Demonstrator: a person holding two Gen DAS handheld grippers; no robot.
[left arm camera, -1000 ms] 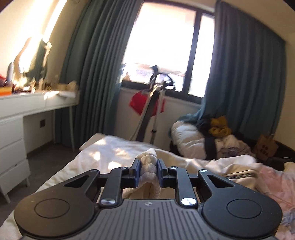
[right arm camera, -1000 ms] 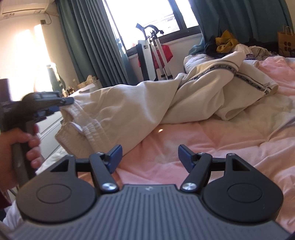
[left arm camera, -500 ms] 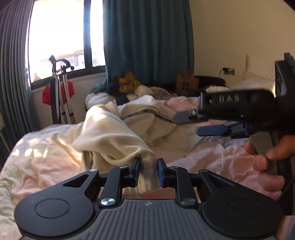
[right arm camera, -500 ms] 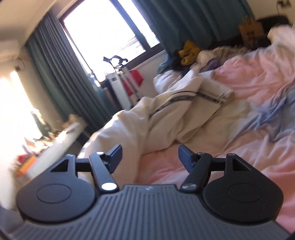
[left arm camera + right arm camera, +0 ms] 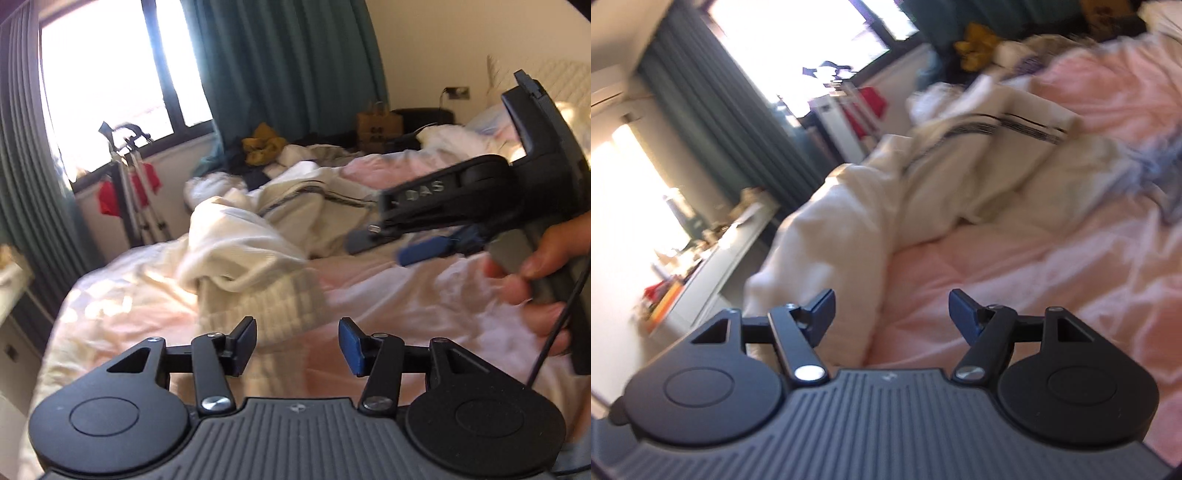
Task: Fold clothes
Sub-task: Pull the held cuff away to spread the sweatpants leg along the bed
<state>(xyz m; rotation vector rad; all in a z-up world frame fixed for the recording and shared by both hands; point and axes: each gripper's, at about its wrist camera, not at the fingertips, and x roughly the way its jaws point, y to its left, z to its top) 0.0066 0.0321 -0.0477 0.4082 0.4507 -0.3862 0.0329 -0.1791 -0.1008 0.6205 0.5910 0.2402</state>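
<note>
Across the room, a bed (image 5: 424, 295) with pink and white rumpled bedding fills most of the floor space, sunlight falling on its near corner. Teal curtains (image 5: 295, 74) hang beside a bright window (image 5: 110, 81), and a white dresser (image 5: 713, 266) cluttered with small items stands along the wall, seen in the right wrist view. On the bedding lies the cream garment (image 5: 255, 243), crumpled in a long heap that runs from its ribbed hem near the bed's edge back toward a folded part with a dark striped band (image 5: 1008, 127). Behind it, by the window wall, sits a pile of other clothes topped by something mustard yellow (image 5: 264, 147), and a brown paper bag (image 5: 378, 127) stands near the far corner.

The right gripper (image 5: 373, 240) hangs over the bed just beyond the garment, held by a hand (image 5: 535, 280) wrapped round its grip; in its own view the fingers stand wide apart with nothing between them. The left gripper (image 5: 297, 345) hovers just short of the ribbed hem, its jaws spread and empty, the cloth lying loose on the bed ahead of them.
</note>
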